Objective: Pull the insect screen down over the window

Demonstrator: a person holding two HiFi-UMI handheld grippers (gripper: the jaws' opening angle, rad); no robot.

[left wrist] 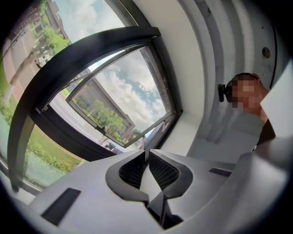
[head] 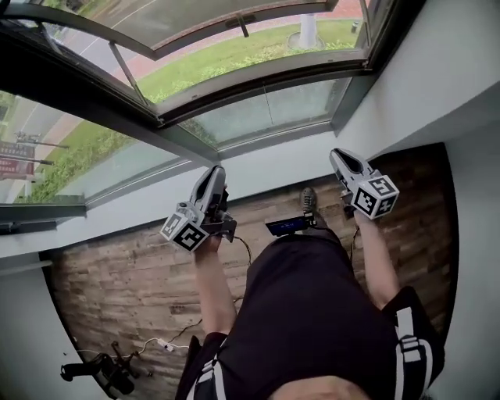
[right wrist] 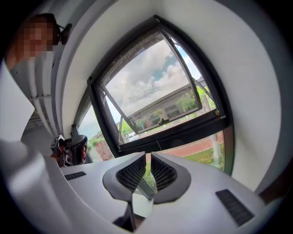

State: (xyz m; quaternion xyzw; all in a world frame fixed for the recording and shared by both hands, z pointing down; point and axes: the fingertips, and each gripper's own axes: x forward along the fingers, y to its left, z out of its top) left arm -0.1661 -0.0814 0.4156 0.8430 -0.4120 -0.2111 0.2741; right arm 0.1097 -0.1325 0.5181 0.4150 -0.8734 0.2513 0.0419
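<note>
**Claw state.** The left claw (left wrist: pixel 146 154) has its jaws drawn together, tips meeting, with nothing between them. The right claw (right wrist: pixel 148 158) is likewise closed, apart from a thin slit at the tips, and grips nothing. Both are empty.

**Claw position.** In the head view both claws are held up in front of the person, just over the white sill (head: pixel 266 160) and pointing toward the window (head: pixel 234 100). The left claw stands below the left part of the opening and the right claw below the right part. Neither touches the frame or the sill.

**Location of the screen.** The opening is uncovered, and the glass pane (head: pixel 234 19) is swung outward. The insect screen (right wrist: pixel 128 54) shows only as a narrow grey textured strip along the top edge of the frame. By judgement this is the screen fully drawn up.

**Governing relation.** The screen lies above and ahead of both claws. Its long axis runs side to side along the top of the frame, so the pull runs across that axis, straight down toward the sill. Neither hand is clearly nearer; the right gripper view faces the opening more squarely.

**Next move (judgement).** Raise a claw to the strip, open its jaws and close them on its lower edge. No handle can be made out.
</note>
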